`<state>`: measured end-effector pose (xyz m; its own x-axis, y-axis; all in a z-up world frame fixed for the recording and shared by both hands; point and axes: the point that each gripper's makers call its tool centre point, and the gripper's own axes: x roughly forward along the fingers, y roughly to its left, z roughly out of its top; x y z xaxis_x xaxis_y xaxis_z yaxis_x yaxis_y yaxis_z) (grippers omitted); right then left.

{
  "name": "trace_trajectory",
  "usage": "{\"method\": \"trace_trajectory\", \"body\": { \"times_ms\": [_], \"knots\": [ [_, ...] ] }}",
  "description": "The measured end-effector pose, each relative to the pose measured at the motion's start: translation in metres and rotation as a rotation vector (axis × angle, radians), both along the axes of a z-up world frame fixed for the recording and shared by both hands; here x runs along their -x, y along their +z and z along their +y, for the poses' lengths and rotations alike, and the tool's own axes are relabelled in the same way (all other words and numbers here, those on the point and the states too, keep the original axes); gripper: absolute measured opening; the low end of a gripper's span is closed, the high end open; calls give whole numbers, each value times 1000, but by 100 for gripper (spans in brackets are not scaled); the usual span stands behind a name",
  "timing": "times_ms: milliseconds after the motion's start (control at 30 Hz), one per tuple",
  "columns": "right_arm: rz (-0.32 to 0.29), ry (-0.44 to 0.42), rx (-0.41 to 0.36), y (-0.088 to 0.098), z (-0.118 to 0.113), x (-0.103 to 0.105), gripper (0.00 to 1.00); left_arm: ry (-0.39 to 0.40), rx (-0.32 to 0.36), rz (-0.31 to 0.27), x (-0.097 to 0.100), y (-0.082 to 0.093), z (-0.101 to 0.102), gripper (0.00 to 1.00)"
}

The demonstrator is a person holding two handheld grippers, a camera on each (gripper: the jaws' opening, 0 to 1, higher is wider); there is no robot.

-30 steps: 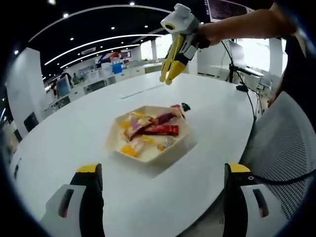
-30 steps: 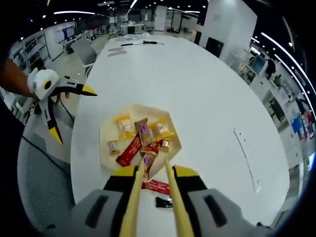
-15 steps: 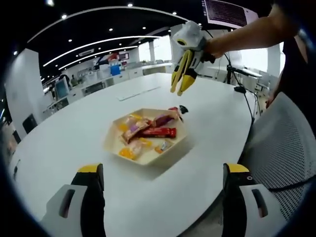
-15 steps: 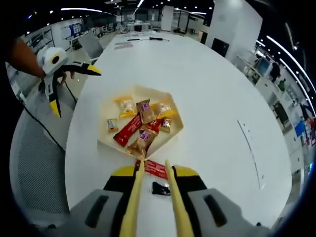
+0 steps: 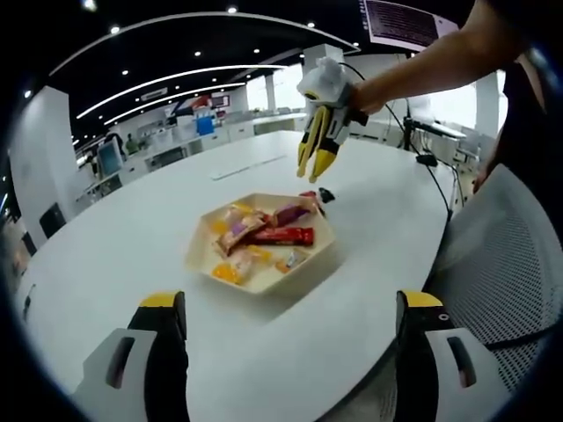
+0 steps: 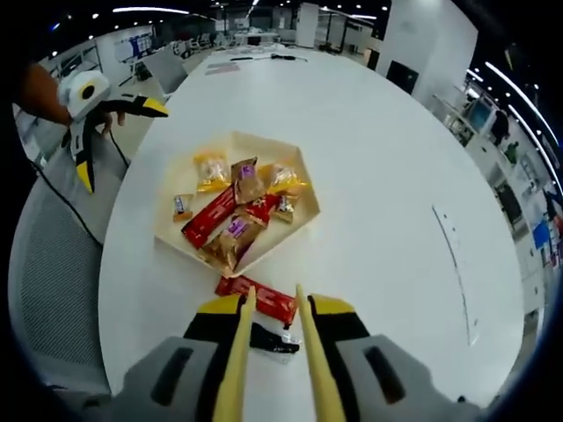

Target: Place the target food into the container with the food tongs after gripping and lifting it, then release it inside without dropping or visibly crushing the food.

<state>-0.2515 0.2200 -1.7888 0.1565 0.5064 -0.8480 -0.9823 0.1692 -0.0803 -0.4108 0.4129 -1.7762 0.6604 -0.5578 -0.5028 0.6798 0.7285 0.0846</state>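
Observation:
A cream hexagonal tray [image 5: 260,285] on the white table holds several wrapped snacks, among them a red bar [image 5: 286,235] and a purple packet [image 6: 234,234]. Another red bar [image 6: 257,299] lies on the table just outside the tray [image 6: 167,242], with a small black item [image 6: 267,338] beside it. My right gripper [image 6: 274,290] carries yellow tongs, slightly open and holding nothing, their tips above that outer red bar. The right gripper [image 5: 315,167] hangs over the tray's far edge. My left gripper [image 5: 290,301] is wide open near the table's front edge, also seen as the left gripper [image 6: 123,148].
A grey mesh chair [image 5: 519,264] stands by the table's edge, close to the tray. A pale strip [image 6: 453,264] lies on the table away from the tray. Small items [image 6: 255,57] sit at the table's far end.
The right gripper has drawn back from over the tray's snacks; its tong tips now sit above the red bar outside the tray. The left gripper has stayed open and nearly still.

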Motion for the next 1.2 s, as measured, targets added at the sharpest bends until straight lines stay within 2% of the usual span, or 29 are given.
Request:
{"method": "trace_trajectory", "body": {
  "times_ms": [167, 333, 467, 700, 767, 833, 900, 1067, 1200],
  "knots": [
    [18, 58, 32, -10, -1, 4, 28, -9, 0, 5, 1, -1, -1, 95],
    [10, 108, 52, -17, 3, 0, 28, 0, 2, 5, 0, -1, 1, 95],
    [7, 169, 84, -21, 7, 4, 28, -1, -2, 14, 1, -3, 1, 95],
    [19, 212, 126, -31, 7, 2, 29, 0, -8, 18, 1, -5, 2, 95],
    [34, 199, 132, -36, 5, 1, 29, -2, -11, 22, 1, -5, 1, 95],
    [63, 159, 88, -32, 7, 0, 29, -4, -12, 21, 1, -5, 1, 95],
    [59, 178, 116, -34, 2, 2, 29, -7, -12, 24, 1, -5, 0, 94],
    [81, 173, 120, -35, -10, 9, 29, -4, -11, 18, 0, -5, 1, 94],
    [76, 171, 137, -35, -18, 16, 29, -1, -13, 17, 0, -5, 1, 94]
  ]
}}
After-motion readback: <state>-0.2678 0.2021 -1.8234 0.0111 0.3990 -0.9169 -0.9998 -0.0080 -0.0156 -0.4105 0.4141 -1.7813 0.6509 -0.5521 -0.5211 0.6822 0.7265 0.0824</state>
